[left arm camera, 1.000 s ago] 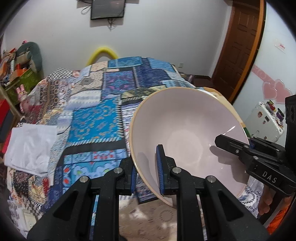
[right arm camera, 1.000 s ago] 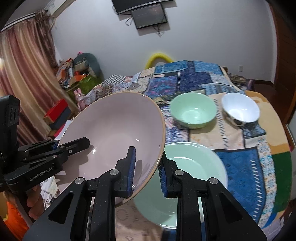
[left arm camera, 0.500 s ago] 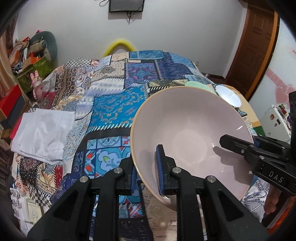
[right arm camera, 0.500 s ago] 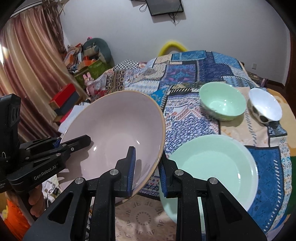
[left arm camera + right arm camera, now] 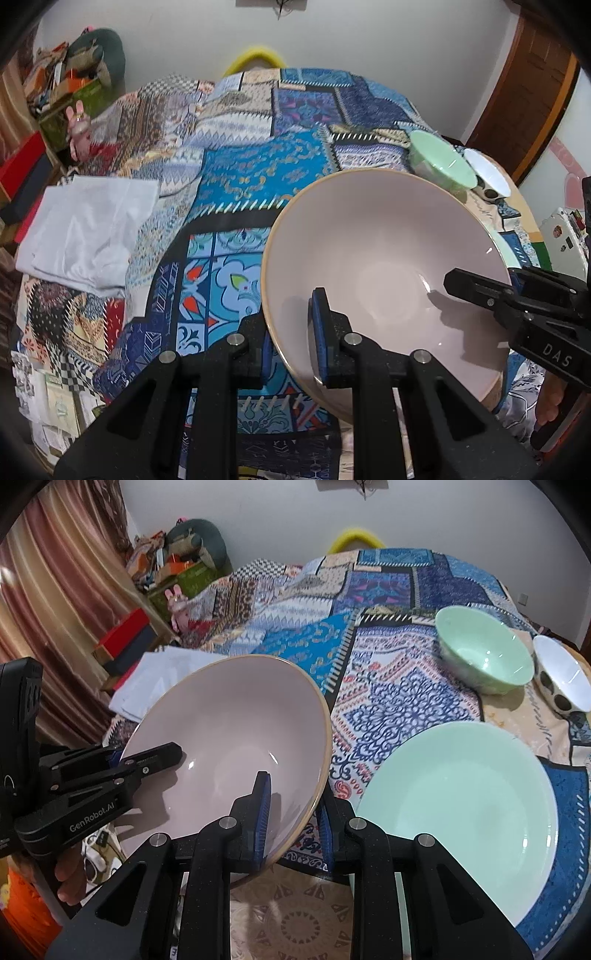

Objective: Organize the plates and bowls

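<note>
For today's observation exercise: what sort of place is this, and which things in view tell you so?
Probably a room in a home: a patchwork cloth with bowls on it, a wooden door, a curtain, and household clutter piled in the corner.

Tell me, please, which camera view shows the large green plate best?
The right wrist view: the large green plate lies nearly whole on the patchwork cloth, with only its near edge behind the gripper. In the left wrist view the pink bowl hides it except for a thin green sliver at the bowl's right rim.
</note>
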`<state>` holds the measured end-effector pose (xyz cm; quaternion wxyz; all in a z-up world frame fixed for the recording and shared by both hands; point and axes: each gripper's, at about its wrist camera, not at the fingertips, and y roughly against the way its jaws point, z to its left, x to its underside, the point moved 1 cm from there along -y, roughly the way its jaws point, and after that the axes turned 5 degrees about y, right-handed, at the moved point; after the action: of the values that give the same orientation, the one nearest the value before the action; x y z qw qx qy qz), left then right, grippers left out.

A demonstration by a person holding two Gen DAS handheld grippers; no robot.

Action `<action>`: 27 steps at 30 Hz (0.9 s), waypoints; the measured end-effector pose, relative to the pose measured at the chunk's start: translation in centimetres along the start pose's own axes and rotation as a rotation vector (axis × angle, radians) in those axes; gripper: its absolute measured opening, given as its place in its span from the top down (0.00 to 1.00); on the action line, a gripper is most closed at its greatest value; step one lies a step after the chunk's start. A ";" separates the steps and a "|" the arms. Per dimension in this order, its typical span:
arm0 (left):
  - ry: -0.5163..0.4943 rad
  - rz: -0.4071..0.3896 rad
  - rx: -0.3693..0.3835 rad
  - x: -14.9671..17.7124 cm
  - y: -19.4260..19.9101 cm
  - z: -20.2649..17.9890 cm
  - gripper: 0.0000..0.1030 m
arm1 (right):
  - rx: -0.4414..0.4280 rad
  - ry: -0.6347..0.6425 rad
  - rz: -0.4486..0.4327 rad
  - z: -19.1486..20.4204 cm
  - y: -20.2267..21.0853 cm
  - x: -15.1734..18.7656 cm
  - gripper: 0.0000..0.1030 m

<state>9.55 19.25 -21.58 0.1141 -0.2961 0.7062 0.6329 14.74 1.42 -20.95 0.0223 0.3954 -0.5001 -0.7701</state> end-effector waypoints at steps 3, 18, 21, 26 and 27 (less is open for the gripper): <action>0.005 0.013 -0.005 0.2 -0.8 0.5 0.82 | -0.003 0.004 0.025 0.1 -0.9 0.3 0.79; 0.047 0.078 -0.027 1.4 -3.8 2.2 0.82 | 0.007 0.025 0.120 0.6 -3.7 1.6 0.79; 0.040 0.082 -0.036 1.7 -4.0 2.1 0.82 | 0.011 0.030 0.121 0.7 -3.8 1.6 0.79; 0.030 0.085 -0.055 1.8 -3.9 1.6 0.82 | 0.018 0.030 0.125 0.6 -3.8 1.5 0.79; 0.024 0.082 -0.062 1.9 -3.8 1.5 0.82 | 0.020 0.032 0.122 0.6 -3.6 1.4 0.77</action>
<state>9.89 20.08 -25.97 0.0700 -0.2779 0.6991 0.6551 14.73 3.09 -24.50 0.0731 0.3767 -0.5303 -0.7560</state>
